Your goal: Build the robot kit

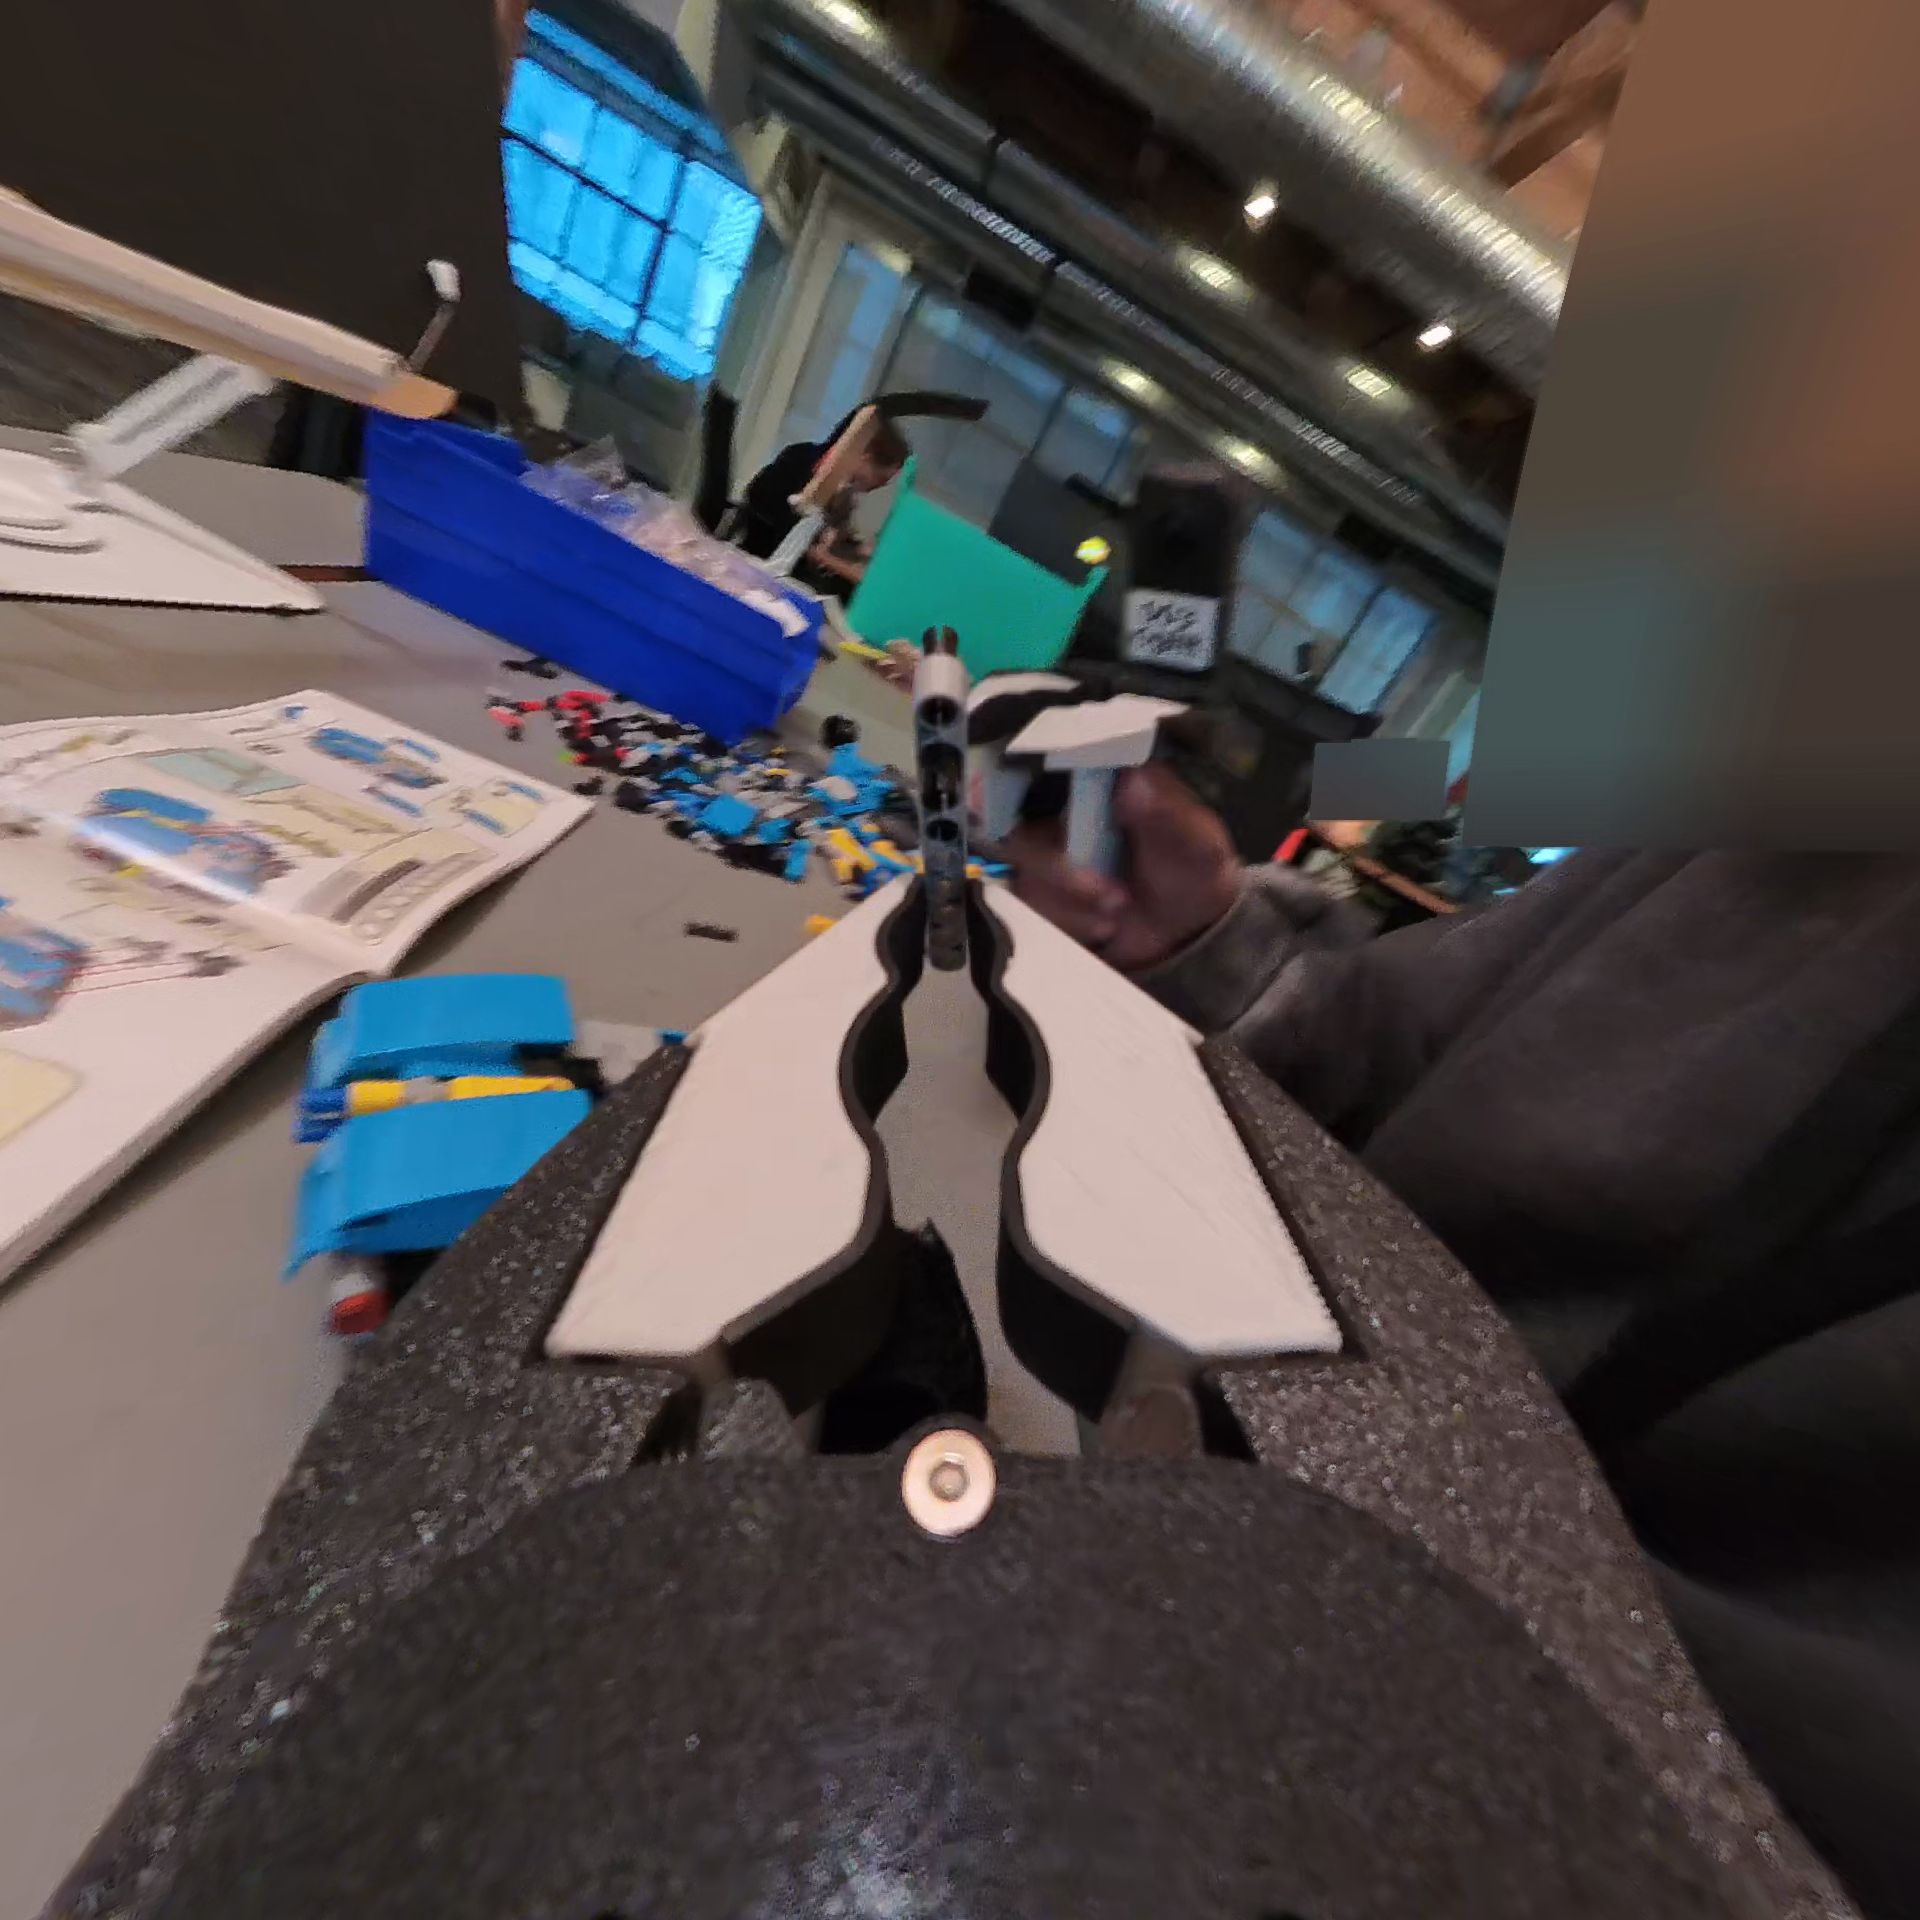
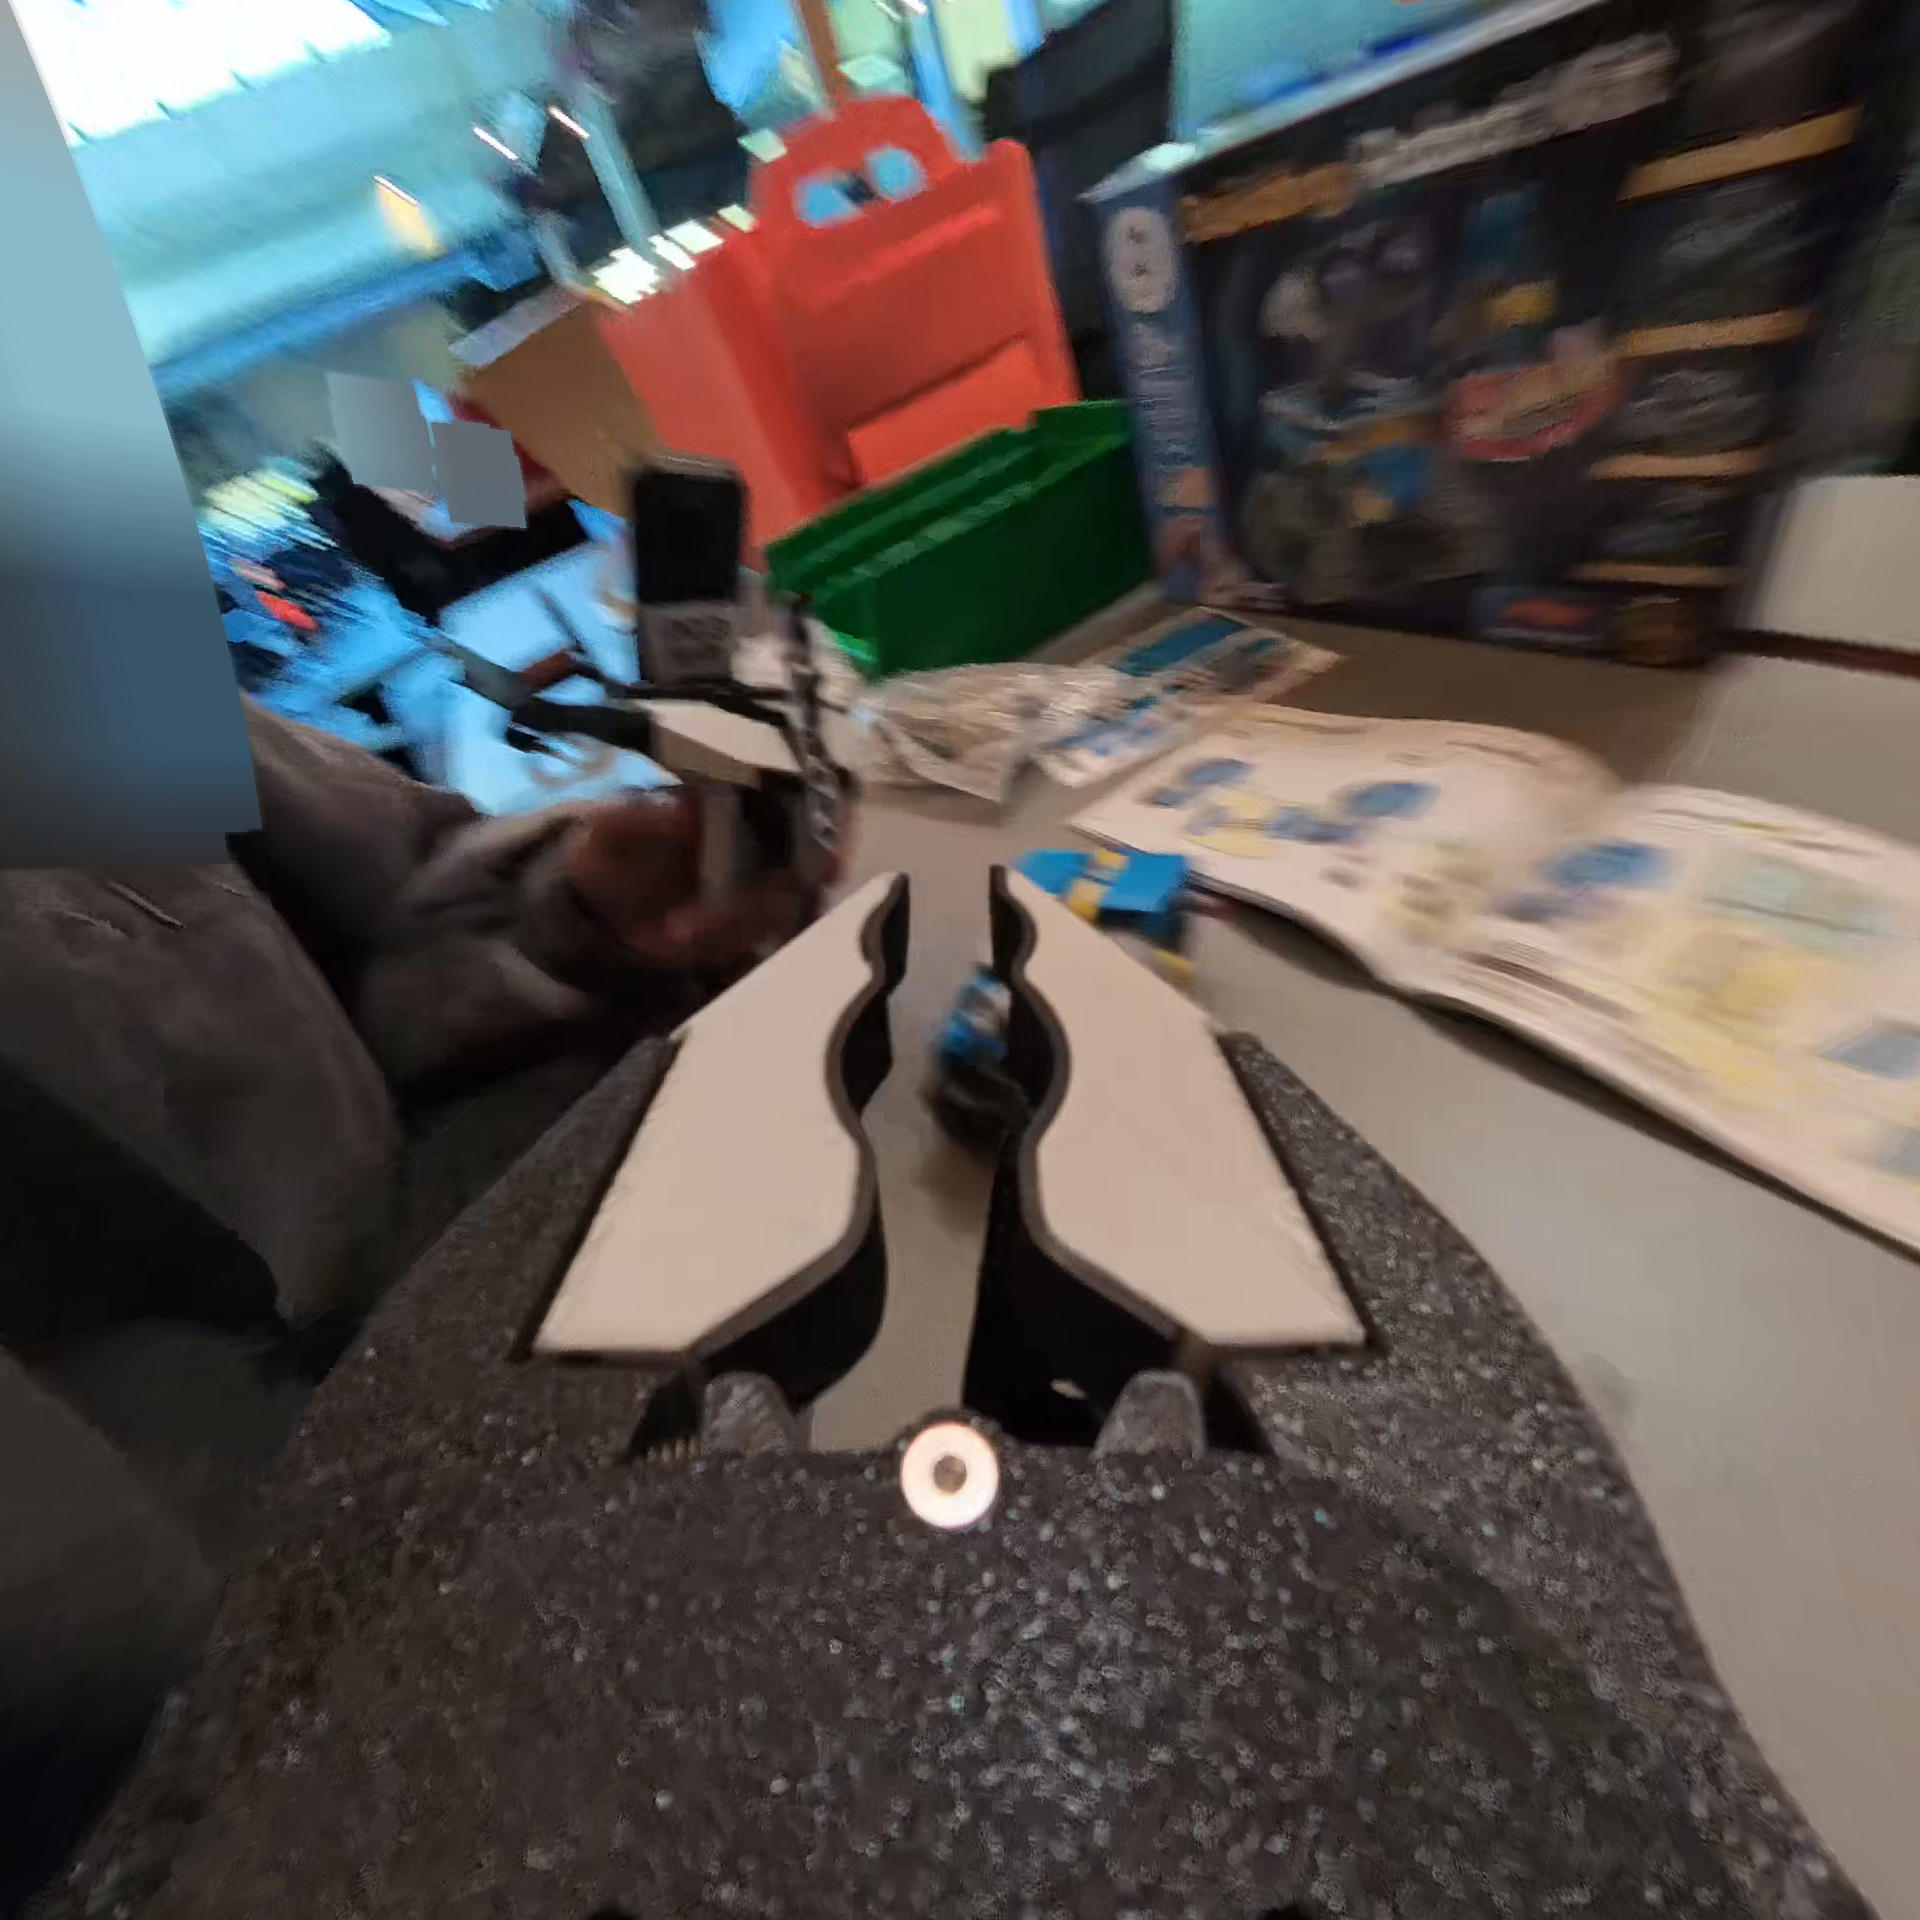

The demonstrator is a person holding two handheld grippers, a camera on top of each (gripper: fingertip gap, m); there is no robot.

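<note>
Clenched at their tips, the fingers of my left gripper (image 1: 945,925) pinched a dark perforated beam (image 1: 943,810) that stood upright out of them, capped by a light grey connector (image 1: 943,686). Just beyond the beam my other hand (image 1: 1143,873) carried the right gripper (image 1: 1081,727), near it but not touching. Left of the beam, on the grey table (image 1: 156,1455), lay the open instruction booklet (image 1: 260,831). Between the booklet and my left gripper sat a partly built blue model (image 1: 436,1122). Past the booklet's far edge was a heap of loose pieces (image 1: 748,790) against a blue bin (image 1: 582,582).

Fingers of my right gripper (image 2: 948,904) stood apart at the tips; a small blue and black piece (image 2: 971,1049) showed in the gap against one finger, too blurred to tell whether it was gripped. Behind the booklet (image 2: 1558,914) stood a green bin (image 2: 966,540).
</note>
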